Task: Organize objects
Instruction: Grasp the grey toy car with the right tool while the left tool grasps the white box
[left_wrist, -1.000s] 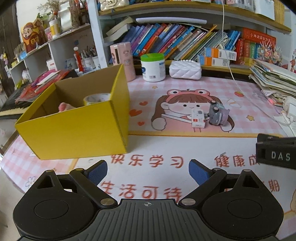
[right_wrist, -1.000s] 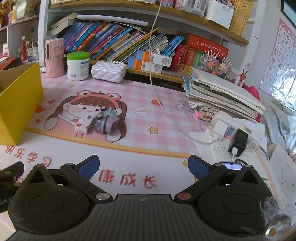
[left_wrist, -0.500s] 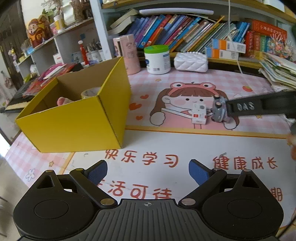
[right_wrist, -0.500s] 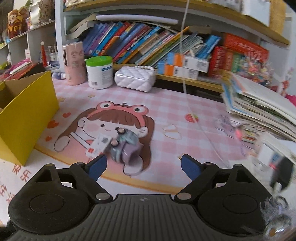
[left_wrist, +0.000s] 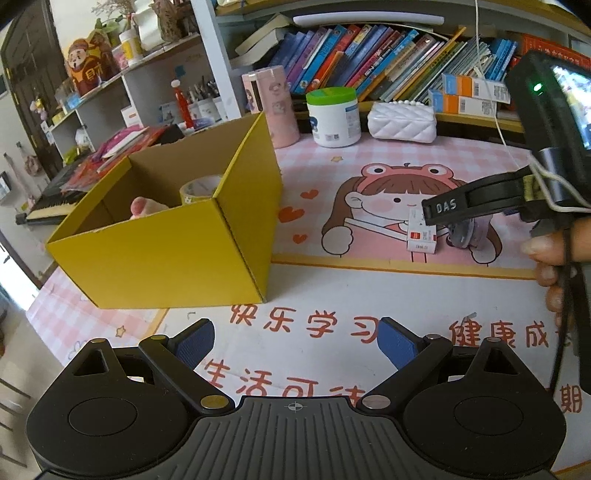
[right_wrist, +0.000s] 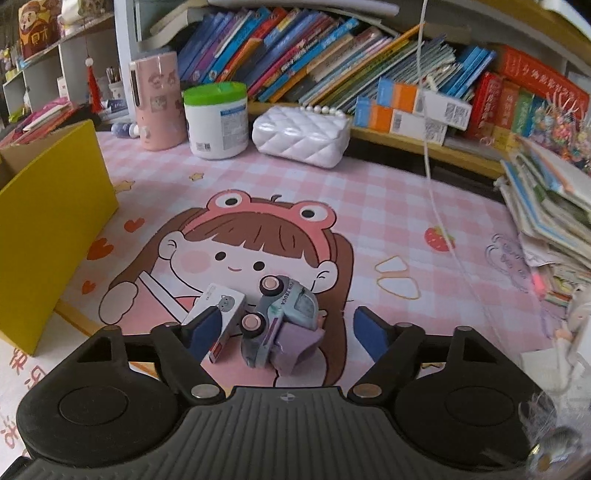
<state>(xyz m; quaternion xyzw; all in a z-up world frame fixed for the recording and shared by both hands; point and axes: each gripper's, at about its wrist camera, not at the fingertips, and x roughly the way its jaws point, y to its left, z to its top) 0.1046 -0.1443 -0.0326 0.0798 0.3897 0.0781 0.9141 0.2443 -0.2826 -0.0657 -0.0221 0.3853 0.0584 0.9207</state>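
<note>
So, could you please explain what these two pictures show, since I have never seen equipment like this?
There is no robot here: a person holds a hand-operated claw in each hand, and a wide-angle camera on each looks forward along its two fingers. One picture comes from the left claw, the other from the right claw. The left one is open and holds nothing. The right one, also seen from the left camera with the person's hand on it, is closing around a toy car tipped on its side, without gripping it yet. A small white box lies beside the car on a pink cartoon mat. To the left stands an open yellow box with a tape roll inside.
</note>
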